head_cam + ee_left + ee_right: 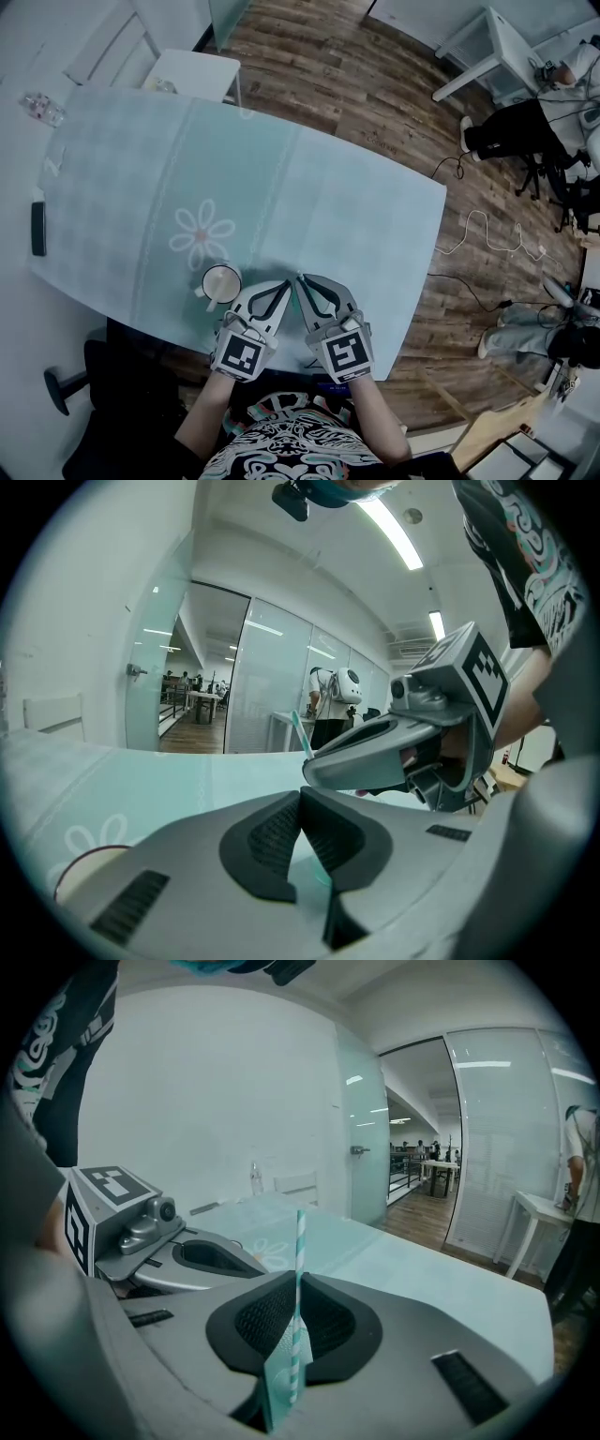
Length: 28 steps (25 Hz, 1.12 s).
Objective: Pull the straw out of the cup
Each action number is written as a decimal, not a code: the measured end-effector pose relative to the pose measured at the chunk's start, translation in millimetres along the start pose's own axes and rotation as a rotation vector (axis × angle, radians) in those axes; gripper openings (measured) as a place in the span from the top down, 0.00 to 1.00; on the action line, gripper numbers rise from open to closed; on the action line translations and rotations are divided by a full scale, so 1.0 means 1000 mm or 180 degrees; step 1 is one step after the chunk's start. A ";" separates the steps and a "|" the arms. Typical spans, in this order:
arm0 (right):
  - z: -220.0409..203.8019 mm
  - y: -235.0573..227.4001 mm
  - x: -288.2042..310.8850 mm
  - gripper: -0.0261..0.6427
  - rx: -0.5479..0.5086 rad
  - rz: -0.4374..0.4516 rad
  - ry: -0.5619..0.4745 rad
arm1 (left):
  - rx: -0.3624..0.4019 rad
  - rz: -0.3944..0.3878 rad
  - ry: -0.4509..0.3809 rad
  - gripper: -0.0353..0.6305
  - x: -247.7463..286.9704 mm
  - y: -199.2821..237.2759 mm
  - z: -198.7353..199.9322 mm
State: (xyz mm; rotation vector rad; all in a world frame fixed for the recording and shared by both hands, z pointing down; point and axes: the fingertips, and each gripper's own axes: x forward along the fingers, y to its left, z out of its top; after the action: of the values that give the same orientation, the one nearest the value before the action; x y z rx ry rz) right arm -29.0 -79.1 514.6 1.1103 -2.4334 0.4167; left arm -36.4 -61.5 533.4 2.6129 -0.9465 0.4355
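**Head view.** The cup (221, 283) stands on the teal table (375, 216) near its front edge, just beside a white flower print (202, 234). The left gripper (283, 285) lies just right of the cup. The right gripper (303, 280) is alongside it, and the two sets of tips nearly meet.

**Left gripper view.** This gripper's jaws are closed tip to tip with nothing clamped — only a sliver of teal shows in the gap below the pads. The cup's rim shows at lower left. The right gripper crosses ahead, and the striped straw (302, 731) pokes up past it.

**Right gripper view.** The jaws are pressed together on the straw. It stands upright between the pads with its top well above the tips, and a flat teal piece hangs at its lower end. The straw is in the tongs, not in the cup.
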 end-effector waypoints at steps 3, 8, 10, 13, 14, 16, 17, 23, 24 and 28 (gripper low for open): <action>0.001 0.001 0.000 0.91 -0.0024 0.0000 -0.0006 | 0.0007 0.0003 0.0003 0.91 0.000 0.000 0.000; 0.000 0.000 -0.002 0.92 0.0046 -0.0017 0.0001 | 0.0020 0.0019 0.0014 0.91 0.001 0.000 0.002; 0.001 0.001 -0.002 0.92 0.0040 -0.0002 -0.0012 | 0.0046 0.0028 -0.0008 0.91 0.002 0.001 0.003; 0.005 0.001 -0.002 0.92 0.0022 -0.0002 -0.0053 | 0.0076 0.0032 -0.0022 0.91 0.002 0.003 0.003; 0.007 0.000 -0.003 0.92 0.0012 -0.0008 -0.0071 | 0.0066 0.0030 -0.0014 0.91 0.002 0.003 0.003; 0.009 -0.002 -0.005 0.92 0.0012 -0.0024 -0.0104 | 0.0031 0.0022 0.0012 0.91 0.001 0.002 0.004; 0.009 -0.003 -0.007 0.92 0.0032 -0.0036 -0.0117 | 0.0028 0.0020 0.0016 0.91 0.000 0.002 0.004; 0.012 -0.011 -0.020 0.92 0.0432 -0.0065 -0.0347 | 0.0064 0.0019 -0.0029 0.91 -0.001 -0.004 0.007; 0.013 -0.013 -0.023 0.92 0.0520 -0.0055 -0.0423 | 0.0067 0.0020 -0.0042 0.91 -0.001 -0.005 0.008; 0.019 -0.019 -0.030 0.92 0.0643 -0.0066 -0.0529 | 0.0097 0.0026 -0.0073 0.91 -0.002 -0.005 0.014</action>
State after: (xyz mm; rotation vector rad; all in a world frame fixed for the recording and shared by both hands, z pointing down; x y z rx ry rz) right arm -1.6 -80.7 485.7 1.3000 -2.5649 0.5962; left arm -32.0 -62.6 518.8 2.6478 -0.9657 0.4260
